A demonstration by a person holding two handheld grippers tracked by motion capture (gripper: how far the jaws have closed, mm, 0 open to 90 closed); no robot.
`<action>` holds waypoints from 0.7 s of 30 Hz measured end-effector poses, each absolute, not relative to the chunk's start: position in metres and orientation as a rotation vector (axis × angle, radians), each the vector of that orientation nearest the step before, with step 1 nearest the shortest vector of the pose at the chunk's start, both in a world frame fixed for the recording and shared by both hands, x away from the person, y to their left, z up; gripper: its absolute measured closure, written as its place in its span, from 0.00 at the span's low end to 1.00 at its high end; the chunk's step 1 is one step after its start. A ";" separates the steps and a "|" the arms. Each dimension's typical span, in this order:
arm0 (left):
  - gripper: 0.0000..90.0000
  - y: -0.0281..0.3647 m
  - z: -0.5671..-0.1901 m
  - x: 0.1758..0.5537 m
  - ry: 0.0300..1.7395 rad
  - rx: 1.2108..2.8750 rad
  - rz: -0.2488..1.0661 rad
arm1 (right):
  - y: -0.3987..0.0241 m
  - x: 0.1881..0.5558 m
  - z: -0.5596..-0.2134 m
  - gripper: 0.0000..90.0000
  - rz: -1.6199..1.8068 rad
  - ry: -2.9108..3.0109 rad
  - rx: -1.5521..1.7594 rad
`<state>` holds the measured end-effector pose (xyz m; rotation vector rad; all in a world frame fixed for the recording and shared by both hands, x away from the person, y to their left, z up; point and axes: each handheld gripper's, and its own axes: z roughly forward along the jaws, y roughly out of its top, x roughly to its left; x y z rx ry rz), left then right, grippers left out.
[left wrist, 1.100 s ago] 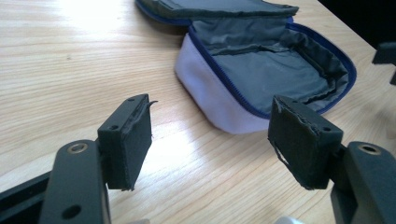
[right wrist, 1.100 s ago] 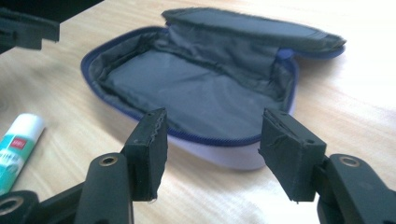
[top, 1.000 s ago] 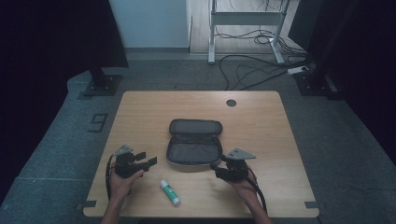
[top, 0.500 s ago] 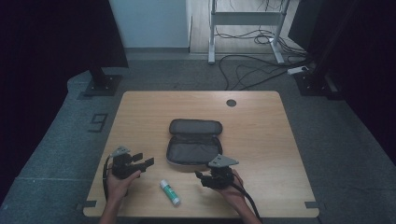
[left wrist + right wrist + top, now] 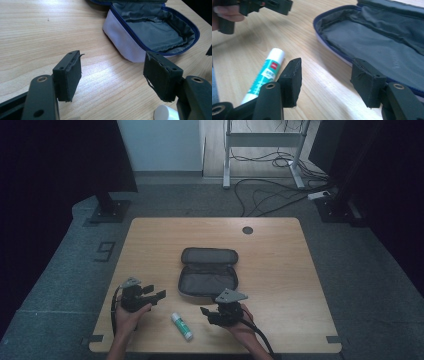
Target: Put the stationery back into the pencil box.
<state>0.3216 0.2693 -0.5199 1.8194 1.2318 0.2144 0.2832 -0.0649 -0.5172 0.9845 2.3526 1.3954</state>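
Leftmost, the left gripper (image 5: 156,296) rests low over the table (image 5: 280,245) near its front left part, jaws spread wide with nothing between them; its own view shows bare wood between the pads (image 5: 71,76). It points toward the case (image 5: 208,281), likely parked there to steady the case once loading starts.

Next right, the glue stick (image 5: 182,326) lies flat near the front edge, between the two grippers, apart from both. White cap (image 5: 276,53) end aims toward the case. Lying loose and on its side, it should roll easily, so a pinch across the barrel seems wise.

Then the case: unzipped, lid folded back flat, grey lining (image 5: 374,37) exposed, just behind the stick. Open mouth faces up, ready to take the stick.

Rightmost, the right gripper (image 5: 206,314) sits low just in front of the case's near edge, jaws parted to a middling gap, empty. In its own view the stick lies left of the left pad (image 5: 292,80), not between the pads. Judgement: it is lining up for the pickup; grasp not yet made.
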 end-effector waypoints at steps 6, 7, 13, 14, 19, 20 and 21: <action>0.34 0.266 -0.522 0.322 1.231 1.838 0.213 | -0.049 0.277 -0.517 0.46 1.434 2.389 0.954; 0.34 0.265 -0.523 0.323 1.231 1.843 0.215 | -0.046 0.276 -0.517 0.46 1.437 2.395 0.946; 0.34 0.264 -0.524 0.323 1.232 1.861 0.223 | -0.028 0.270 -0.520 0.47 1.437 2.434 0.905; 0.34 0.264 -0.524 0.323 1.233 1.861 0.222 | -0.024 0.268 -0.521 0.48 1.440 2.445 0.898; 0.34 0.263 -0.525 0.323 1.232 1.863 0.223 | -0.015 0.263 -0.525 0.49 1.426 2.473 0.874; 0.34 0.263 -0.525 0.323 1.232 1.863 0.223 | -0.015 0.263 -0.525 0.49 1.426 2.473 0.874; 0.34 0.262 -0.526 0.323 1.234 1.871 0.219 | -0.011 0.262 -0.526 0.49 1.420 2.486 0.866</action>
